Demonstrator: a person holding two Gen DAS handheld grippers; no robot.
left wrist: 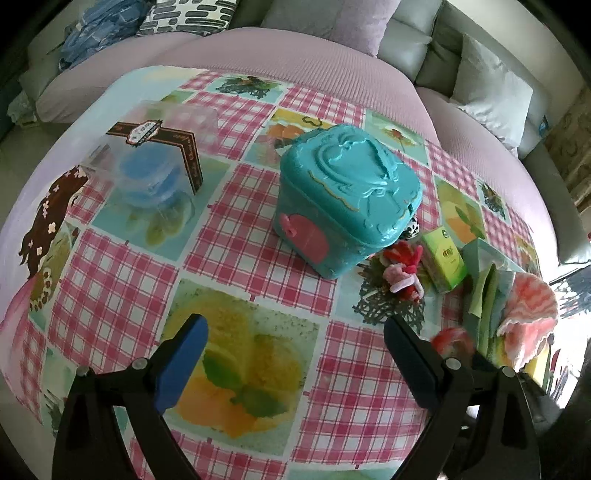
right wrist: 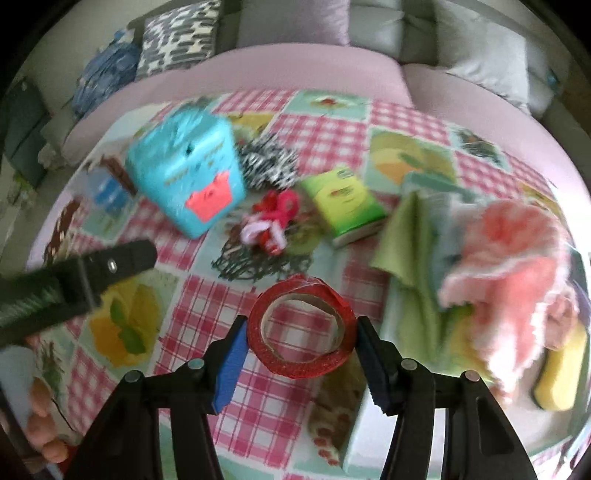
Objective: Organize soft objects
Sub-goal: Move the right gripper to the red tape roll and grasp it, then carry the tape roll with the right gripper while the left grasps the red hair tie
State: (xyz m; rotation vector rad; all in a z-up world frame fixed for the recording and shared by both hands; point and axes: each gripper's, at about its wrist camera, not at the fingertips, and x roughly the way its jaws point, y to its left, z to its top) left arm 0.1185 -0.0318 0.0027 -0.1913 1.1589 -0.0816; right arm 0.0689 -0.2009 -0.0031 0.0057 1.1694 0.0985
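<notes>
My right gripper (right wrist: pixel 301 349) is shut on a red glitter tape roll (right wrist: pixel 301 332), held between both pads above the checked tablecloth. My left gripper (left wrist: pixel 295 339) is open and empty over the cloth, in front of a closed teal plastic box (left wrist: pixel 345 195). The teal box (right wrist: pixel 186 166) also shows in the right wrist view, blurred. A pink fluffy cloth (right wrist: pixel 506 258) lies on folded green cloths (right wrist: pixel 410 236) at the right. Pink and red pipe-cleaner twists (right wrist: pixel 273 221) lie by the box, with a zebra-striped soft thing (right wrist: pixel 267 166) behind it.
A clear box with a blue item (left wrist: pixel 147 173) stands at the far left. A green tissue pack (right wrist: pixel 343 203) lies mid-table. A yellow sponge (right wrist: pixel 561 376) sits at the right edge. A sofa with cushions (left wrist: pixel 325 26) runs behind the table. The left gripper's finger (right wrist: pixel 110 264) crosses the right wrist view.
</notes>
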